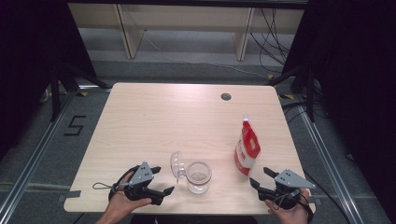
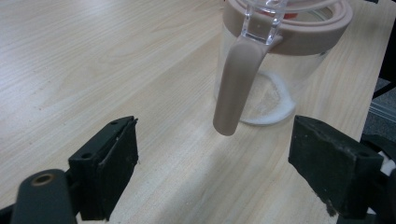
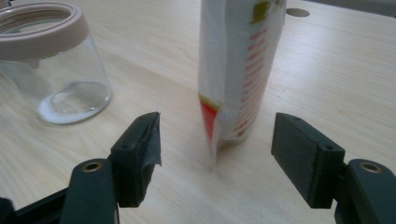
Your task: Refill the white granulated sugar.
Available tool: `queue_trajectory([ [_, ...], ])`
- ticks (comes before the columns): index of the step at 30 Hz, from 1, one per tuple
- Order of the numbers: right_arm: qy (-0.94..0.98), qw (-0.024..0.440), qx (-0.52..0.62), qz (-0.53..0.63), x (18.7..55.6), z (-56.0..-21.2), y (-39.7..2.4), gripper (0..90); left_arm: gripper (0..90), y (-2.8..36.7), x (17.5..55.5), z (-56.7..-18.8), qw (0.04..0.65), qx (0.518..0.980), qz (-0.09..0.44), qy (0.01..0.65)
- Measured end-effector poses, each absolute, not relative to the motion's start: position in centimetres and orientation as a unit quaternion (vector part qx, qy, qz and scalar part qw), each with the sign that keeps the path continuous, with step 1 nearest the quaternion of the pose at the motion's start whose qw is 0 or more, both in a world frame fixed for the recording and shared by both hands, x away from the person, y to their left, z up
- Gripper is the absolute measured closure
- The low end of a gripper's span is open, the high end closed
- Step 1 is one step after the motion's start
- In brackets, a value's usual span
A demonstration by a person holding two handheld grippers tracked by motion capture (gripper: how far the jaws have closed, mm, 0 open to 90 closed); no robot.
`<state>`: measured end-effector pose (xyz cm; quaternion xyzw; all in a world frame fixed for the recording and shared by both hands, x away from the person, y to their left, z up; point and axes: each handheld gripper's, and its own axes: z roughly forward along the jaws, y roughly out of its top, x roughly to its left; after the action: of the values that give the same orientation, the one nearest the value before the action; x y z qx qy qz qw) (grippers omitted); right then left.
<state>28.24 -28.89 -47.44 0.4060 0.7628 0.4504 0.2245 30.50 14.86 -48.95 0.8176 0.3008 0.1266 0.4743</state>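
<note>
A clear glass jar (image 1: pixel 199 177) with a beige rim stands near the table's front edge, its clear lid (image 1: pixel 176 164) flipped open to the left. A little white powder lies at its bottom (image 2: pixel 271 100). The jar's beige latch (image 2: pixel 236 84) hangs down toward my left gripper (image 1: pixel 162 180), which is open just left of the jar. A red and white spouted pouch (image 1: pixel 246 147) stands upright to the jar's right. My right gripper (image 1: pixel 261 177) is open just in front of the pouch (image 3: pixel 238 70), with the jar (image 3: pixel 53 60) off to its left.
The light wood table (image 1: pixel 163 116) has a round cable hole (image 1: pixel 226 96) near its far edge. Beyond the table are wooden furniture legs and cables on the grey floor. Black curtains flank both sides.
</note>
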Motion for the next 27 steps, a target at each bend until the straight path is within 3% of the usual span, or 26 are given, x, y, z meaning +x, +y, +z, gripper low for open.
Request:
queue_trajectory([
  [27, 0.746, 0.255, 0.403, 0.466, 31.7, -47.3, -27.0, 29.1, 15.4, 14.9, 30.3, -49.3, 0.473, 0.818, 0.125, 0.302],
])
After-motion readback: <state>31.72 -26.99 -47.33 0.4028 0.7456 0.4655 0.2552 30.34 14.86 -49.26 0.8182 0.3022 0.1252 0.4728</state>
